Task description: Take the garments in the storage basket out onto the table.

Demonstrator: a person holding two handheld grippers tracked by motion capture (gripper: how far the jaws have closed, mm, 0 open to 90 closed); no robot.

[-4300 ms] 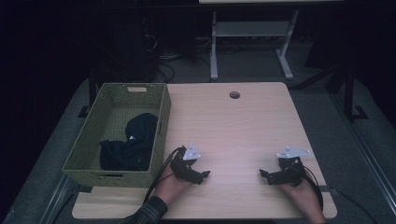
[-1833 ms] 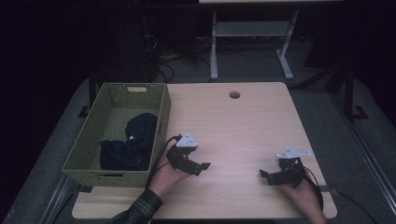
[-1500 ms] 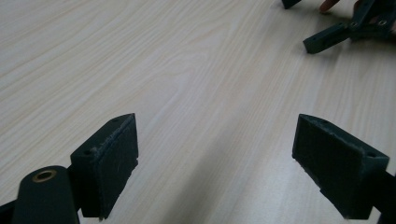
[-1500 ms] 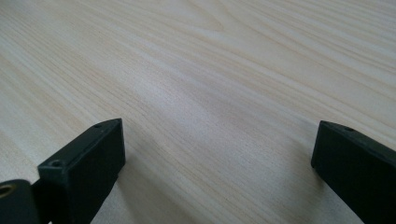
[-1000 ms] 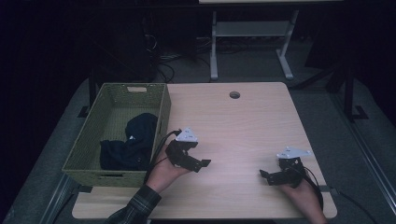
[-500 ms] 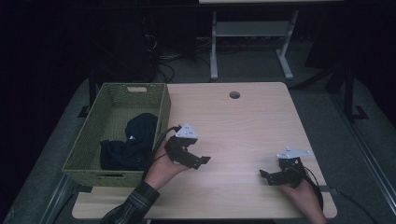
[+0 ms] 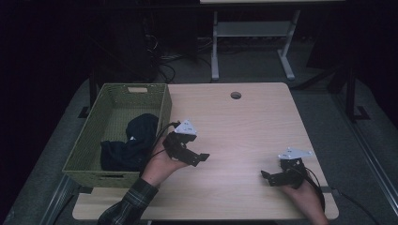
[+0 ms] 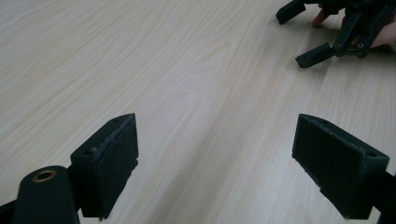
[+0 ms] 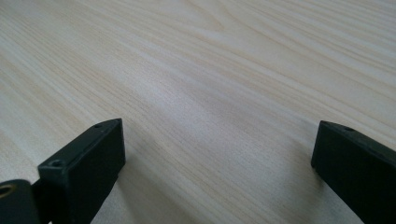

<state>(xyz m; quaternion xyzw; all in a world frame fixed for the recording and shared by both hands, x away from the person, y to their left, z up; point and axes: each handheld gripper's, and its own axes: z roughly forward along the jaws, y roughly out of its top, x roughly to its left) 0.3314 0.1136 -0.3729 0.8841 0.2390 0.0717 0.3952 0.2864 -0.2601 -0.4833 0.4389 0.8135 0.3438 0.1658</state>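
Where tools gape — green basket [image 7: 89, 140] of dark clothes [image 7: 133, 143] beside left tool [image 7: 199, 157].

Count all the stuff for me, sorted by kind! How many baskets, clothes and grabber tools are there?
Baskets: 1, the green basket at the table's left edge.
Clothes: 1 dark pile of clothes inside it; I cannot tell how many pieces.
Grabber tools: 2, the left gripper and the right gripper, both open.
Total: 4.
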